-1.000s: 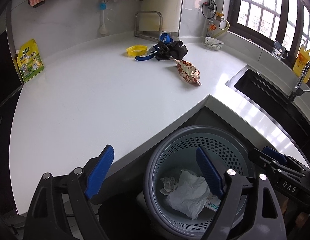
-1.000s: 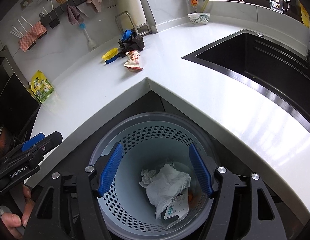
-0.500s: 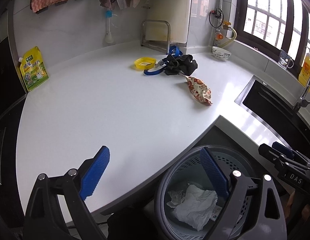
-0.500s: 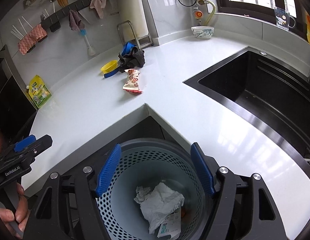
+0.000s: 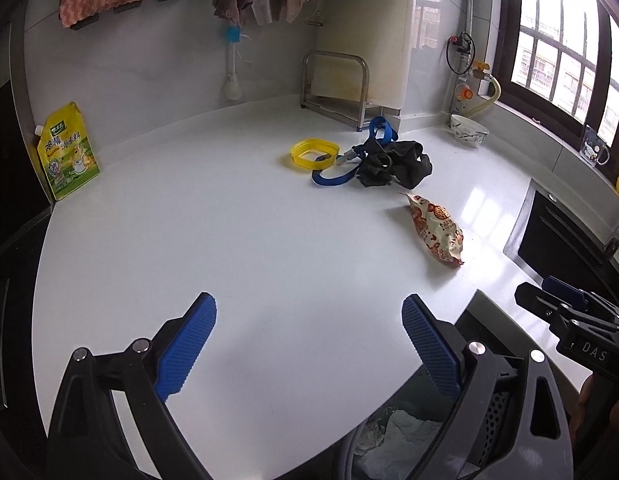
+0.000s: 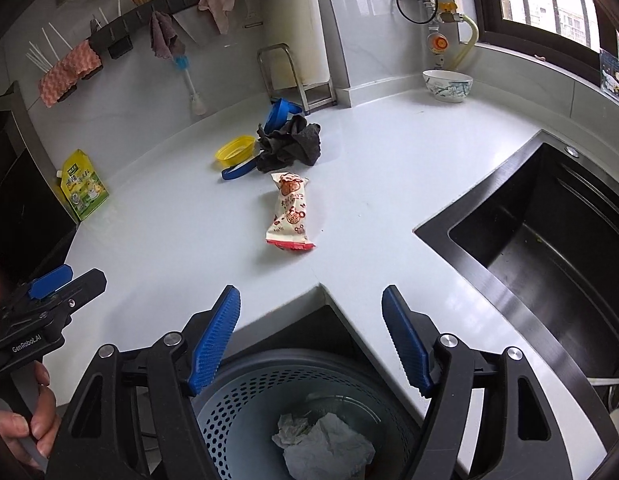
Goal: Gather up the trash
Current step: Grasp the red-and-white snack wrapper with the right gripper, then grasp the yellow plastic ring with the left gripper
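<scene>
Snack wrapper (image 6: 290,211) lies flat on the counter (image 6: 169,216), just this side of the black cloth (image 6: 291,144), well apart from the bin (image 6: 245,400). Looks light, crinkly, prob slippery — pinch a crimped end. Left gripper (image 5: 309,336) & right gripper (image 6: 311,332) both spread wide, empty.

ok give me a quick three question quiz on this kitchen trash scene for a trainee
1. True or false: the left gripper is shut on the snack wrapper.
2. Multiple choice: what lies in the trash bin? A) crumpled paper B) a bowl C) a yellow lid
3. Fill in: the yellow lid sits beside a dark ____ on the countertop.

Key: 1 false, both the left and the right gripper are open and empty, and the wrapper lies on the counter. 2 A, crumpled paper. 3 cloth.
</scene>
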Demonstrator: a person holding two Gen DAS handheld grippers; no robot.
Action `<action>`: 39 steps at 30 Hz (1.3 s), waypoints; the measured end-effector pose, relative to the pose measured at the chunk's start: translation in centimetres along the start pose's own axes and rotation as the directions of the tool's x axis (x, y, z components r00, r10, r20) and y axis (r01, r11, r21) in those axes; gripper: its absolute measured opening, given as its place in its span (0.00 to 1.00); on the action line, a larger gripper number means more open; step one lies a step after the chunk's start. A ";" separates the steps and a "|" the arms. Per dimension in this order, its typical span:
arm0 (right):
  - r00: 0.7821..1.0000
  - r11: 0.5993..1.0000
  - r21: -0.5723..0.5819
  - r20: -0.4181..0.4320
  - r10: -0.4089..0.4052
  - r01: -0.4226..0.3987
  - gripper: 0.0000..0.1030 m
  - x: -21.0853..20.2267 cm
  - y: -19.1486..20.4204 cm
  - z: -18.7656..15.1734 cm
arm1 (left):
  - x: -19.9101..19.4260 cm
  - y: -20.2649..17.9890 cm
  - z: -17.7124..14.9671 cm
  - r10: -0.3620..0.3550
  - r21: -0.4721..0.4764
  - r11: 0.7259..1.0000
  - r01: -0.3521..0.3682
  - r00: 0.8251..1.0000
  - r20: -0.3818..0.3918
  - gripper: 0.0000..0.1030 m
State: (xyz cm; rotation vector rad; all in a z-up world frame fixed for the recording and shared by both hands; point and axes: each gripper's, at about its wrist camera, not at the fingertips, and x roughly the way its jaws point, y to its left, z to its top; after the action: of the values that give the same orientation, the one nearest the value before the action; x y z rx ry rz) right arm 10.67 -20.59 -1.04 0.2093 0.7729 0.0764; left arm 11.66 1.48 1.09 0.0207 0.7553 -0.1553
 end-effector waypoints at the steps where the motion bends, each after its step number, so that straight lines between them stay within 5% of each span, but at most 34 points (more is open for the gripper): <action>1: 1.000 1.000 -0.001 -0.006 0.004 -0.004 0.68 0.6 0.2 0.5 | 0.4 0.1 0.4 0.002 -0.001 1.000 -0.002 1.000 0.000 0.90; 13: 0.996 1.000 -0.018 -0.084 -0.009 0.007 0.68 8.6 1.3 5.9 | 5.1 2.0 4.8 -0.042 -0.017 0.999 0.041 0.999 -0.026 0.90; 25: 0.987 0.989 -0.096 -0.101 -0.123 0.113 0.68 13.1 1.7 7.4 | 10.4 2.5 8.4 -0.032 0.017 0.999 0.033 0.999 -0.035 0.90; 27: 0.986 0.986 -0.123 -0.109 -0.128 0.115 0.60 13.5 1.8 7.4 | 11.4 2.9 9.0 -0.032 0.012 0.999 0.032 0.999 -0.041 0.90; 32: 0.986 0.988 -0.136 -0.138 -0.097 0.078 0.23 14.3 1.7 7.7 | 13.8 4.0 10.8 -0.055 -0.027 0.998 0.054 0.998 -0.039 0.90; 39: 0.994 0.995 -0.087 -0.099 -0.055 0.046 0.20 13.3 0.2 8.6 | 18.1 3.6 12.8 -0.054 -0.022 0.998 0.053 0.996 -0.072 0.90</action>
State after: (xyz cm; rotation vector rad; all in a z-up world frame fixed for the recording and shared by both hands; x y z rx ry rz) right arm 26.18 -19.89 -4.07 0.1059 0.8734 0.0718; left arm 33.89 1.70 -2.09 -0.0131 0.8301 -0.1988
